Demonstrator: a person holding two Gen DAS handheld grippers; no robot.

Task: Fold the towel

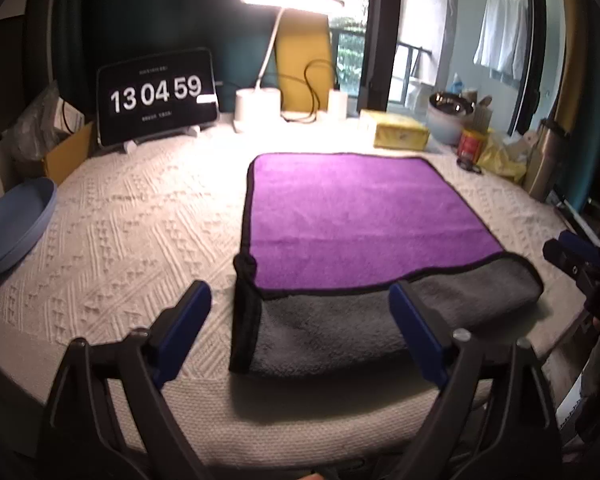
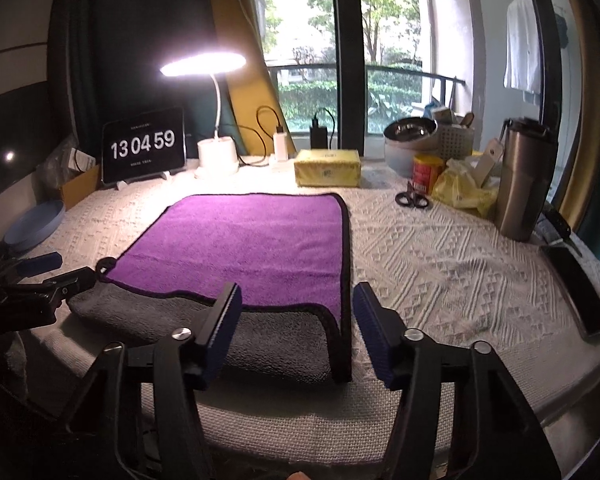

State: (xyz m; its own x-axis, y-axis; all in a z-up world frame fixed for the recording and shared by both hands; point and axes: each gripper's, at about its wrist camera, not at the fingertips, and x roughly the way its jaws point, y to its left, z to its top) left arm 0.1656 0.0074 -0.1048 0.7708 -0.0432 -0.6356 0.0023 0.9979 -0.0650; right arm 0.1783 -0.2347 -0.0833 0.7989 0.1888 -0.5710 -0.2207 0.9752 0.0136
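A purple towel [image 1: 356, 216] with black trim lies flat on the white textured tablecloth; its near edge is turned over and shows the grey underside [image 1: 340, 328]. My left gripper [image 1: 300, 316] is open, its fingers straddling the towel's near left corner just above it. In the right wrist view the towel [image 2: 252, 248] lies ahead and left; my right gripper [image 2: 298, 316] is open around the near right corner. Each gripper also shows at the edge of the other view: the right one [image 1: 572, 256], the left one [image 2: 56, 272].
A tablet clock [image 2: 144, 148], lit desk lamp [image 2: 216, 156], yellow box [image 2: 327, 167], metal bowl [image 2: 410, 130], red can [image 2: 426, 172], scissors [image 2: 412, 199] and steel tumbler [image 2: 526, 180] stand along the back and right. A blue dish [image 1: 12, 224] sits at the left. A dark phone [image 2: 580, 292] lies at the right edge.
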